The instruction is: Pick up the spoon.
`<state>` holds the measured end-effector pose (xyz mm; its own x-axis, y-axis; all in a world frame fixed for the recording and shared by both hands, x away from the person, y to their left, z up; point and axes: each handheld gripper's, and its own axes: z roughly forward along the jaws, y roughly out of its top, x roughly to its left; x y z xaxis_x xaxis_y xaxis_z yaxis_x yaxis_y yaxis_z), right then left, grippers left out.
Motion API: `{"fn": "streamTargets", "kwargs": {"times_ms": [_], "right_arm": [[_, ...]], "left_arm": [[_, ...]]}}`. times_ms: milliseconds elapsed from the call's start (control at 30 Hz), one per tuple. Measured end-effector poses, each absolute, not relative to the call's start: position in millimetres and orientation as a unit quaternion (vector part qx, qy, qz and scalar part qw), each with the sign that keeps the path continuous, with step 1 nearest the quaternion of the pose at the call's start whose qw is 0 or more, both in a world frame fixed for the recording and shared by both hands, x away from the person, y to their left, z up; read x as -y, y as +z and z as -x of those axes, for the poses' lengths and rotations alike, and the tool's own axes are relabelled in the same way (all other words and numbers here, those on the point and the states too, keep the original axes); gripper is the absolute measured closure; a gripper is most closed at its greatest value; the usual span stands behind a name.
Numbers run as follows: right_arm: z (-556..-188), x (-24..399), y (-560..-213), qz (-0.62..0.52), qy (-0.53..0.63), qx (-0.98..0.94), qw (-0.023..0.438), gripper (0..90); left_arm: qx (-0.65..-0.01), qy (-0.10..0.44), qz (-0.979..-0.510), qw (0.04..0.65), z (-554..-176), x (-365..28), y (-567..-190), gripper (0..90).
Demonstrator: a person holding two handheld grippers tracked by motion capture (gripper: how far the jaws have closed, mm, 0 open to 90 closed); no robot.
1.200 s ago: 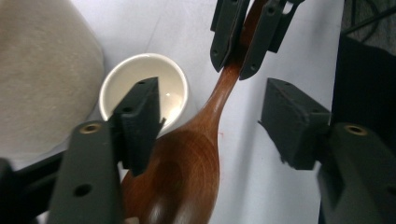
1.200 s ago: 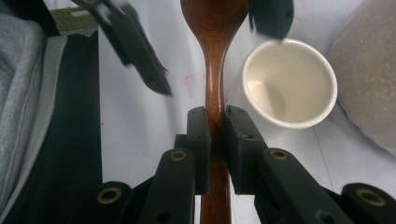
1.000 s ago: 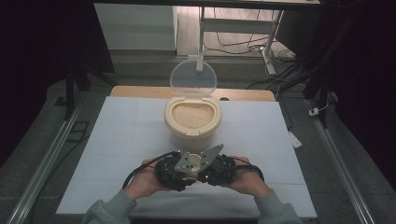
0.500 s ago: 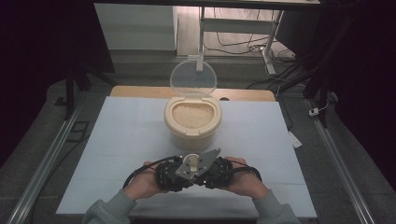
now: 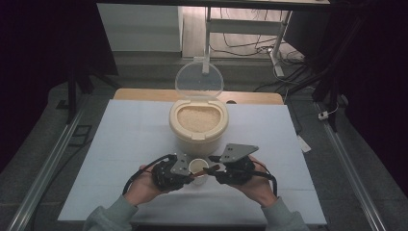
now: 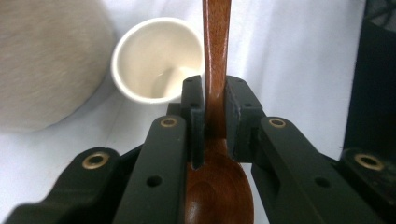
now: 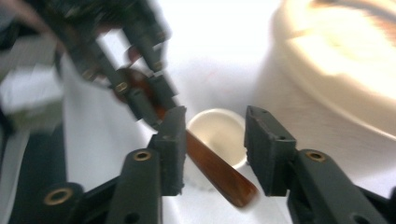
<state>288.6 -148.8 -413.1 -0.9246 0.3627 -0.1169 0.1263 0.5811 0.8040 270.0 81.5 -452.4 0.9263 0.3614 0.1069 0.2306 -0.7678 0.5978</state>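
Note:
A brown wooden spoon [image 6: 216,56] is clamped by its neck, just above the bowl, in my left gripper [image 6: 215,93], which is shut on it. The spoon's handle [image 7: 219,175] runs between the jaws of my right gripper [image 7: 215,135], which have just been opening; the pads stand apart and do not press it. Beneath the handle a small white cup [image 5: 197,167] stands empty [image 6: 154,60]. Both grippers, left [image 5: 190,174] and right [image 5: 211,171], meet at the near middle of the table. Just beyond them stands a cream rice container [image 5: 198,120] full of grains.
The container's clear round lid [image 5: 199,81] stands upright at its back. A white sheet [image 5: 134,134] covers the table, with bare room to either side of the hands. Metal rails [image 5: 53,154] run along both table sides.
My right gripper's jaws have spread off the spoon handle and the hand has drawn a little right and up. The left jaws have closed on the spoon; that hand has stayed put.

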Motion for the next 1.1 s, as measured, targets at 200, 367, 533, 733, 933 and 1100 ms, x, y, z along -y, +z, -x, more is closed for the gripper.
{"fn": "streamTargets", "kwargs": {"times_ms": [200,367,533,733,933,1100], "right_arm": [[-287.0,167.4,-412.5,-0.21,0.475,-0.841,0.153,50.0],[-282.8,179.5,-420.9,-0.258,0.511,-0.806,0.15,44.6],[-279.2,185.0,-430.8,-0.289,0.541,-0.779,0.132,39.4],[-277.4,176.6,-437.1,-0.289,0.552,-0.773,0.12,38.9],[-277.1,169.8,-441.7,-0.294,0.561,-0.766,0.113,39.0],[-276.6,166.5,-442.5,-0.296,0.567,-0.76,0.114,39.1]], "left_arm": [[-0.188,0.124,-0.915,0.334,-269.2,-93.9,-446.5,78.3],[-0.201,0.14,-0.903,0.352,-266.8,-97.0,-443.4,78.2],[-0.207,0.153,-0.891,0.373,-263.7,-96.6,-441.9,78.3],[-0.209,0.153,-0.883,0.392,-261.0,-96.2,-439.4,78.3],[-0.204,0.149,-0.879,0.405,-258.2,-93.8,-437.3,78.3],[-0.202,0.147,-0.878,0.409,-257.0,-91.2,-437.0,78.3]]}}
